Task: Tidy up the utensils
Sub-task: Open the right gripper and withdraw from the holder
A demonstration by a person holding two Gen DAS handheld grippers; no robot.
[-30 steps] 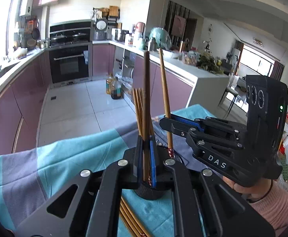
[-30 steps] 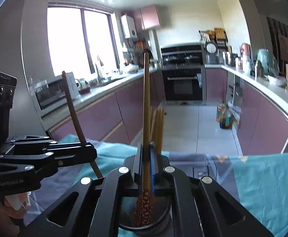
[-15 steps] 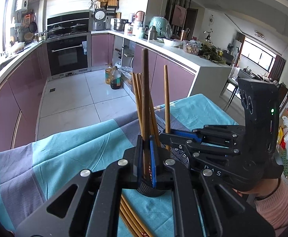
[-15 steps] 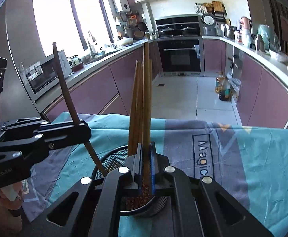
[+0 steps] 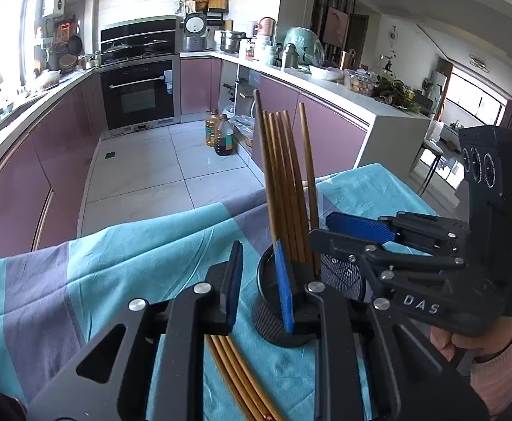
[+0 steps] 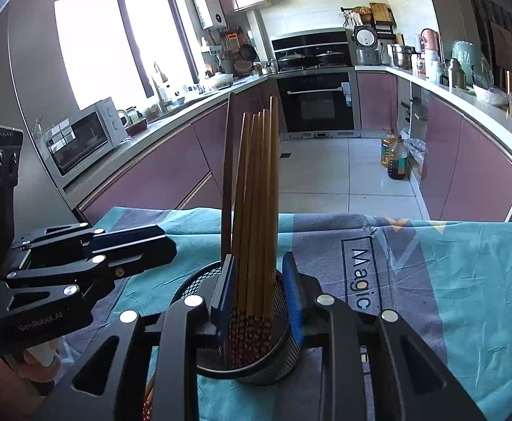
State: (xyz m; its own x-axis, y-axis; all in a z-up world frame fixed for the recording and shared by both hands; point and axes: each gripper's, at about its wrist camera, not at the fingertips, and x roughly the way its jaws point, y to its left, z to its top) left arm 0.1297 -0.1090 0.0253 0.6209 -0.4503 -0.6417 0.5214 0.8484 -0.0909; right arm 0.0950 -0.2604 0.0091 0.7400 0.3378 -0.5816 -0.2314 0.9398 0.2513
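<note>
**Several chopsticks stand in the cup; more lie flat on the cloth**

Both grippers sit around the holder with their fingers apart, so the step in hand looks like letting go cleanly and going for the next sticks.

Leftmost, the left gripper (image 5: 260, 282) has its blue-padded fingers (image 5: 235, 280) spread wide and holds nothing; one pad stands just beside the rim of the black wire-mesh cup (image 5: 273, 319). Below it, a loose bunch of brown wooden chopsticks (image 5: 236, 372) lies flat on the teal and grey cloth (image 5: 122, 256) that covers the bench.

In the middle, the upright brown wooden chopsticks (image 6: 256, 210) lean together inside the cup, patterned ends down.

To the right, the right gripper (image 6: 260, 296) straddles that bundle with fingers open on either side, gripping none of it as far as can be told.

To do this well, I would lift each gripper straight up and away so no pad catches a leaning stick or tips the light cup. Then take the flat sticks near the middle, one gripper at a time, and lower them patterned end first.
</note>
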